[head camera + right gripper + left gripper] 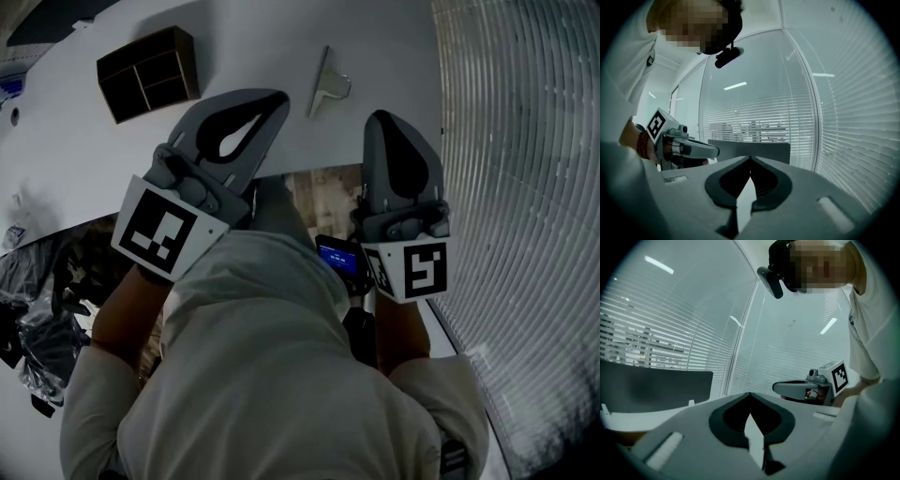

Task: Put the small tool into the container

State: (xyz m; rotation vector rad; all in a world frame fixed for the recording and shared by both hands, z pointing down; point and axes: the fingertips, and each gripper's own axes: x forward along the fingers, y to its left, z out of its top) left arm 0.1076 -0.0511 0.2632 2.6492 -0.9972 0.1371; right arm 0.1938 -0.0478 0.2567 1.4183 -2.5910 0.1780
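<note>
Silvery on the counter [394,56], the small tool [324,86] lay twelve-to-six, at two o'clock off my left gripper [270,105], ten off my right gripper [382,127], roughly equally near; both pairs of fingers were closed on nothing.

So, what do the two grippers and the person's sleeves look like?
The left gripper and right gripper are grey shells tapering to a rounded tip, black inside the fingers. Each carries a white cube with black square markers. The person wears a pale short-sleeved shirt.
</note>
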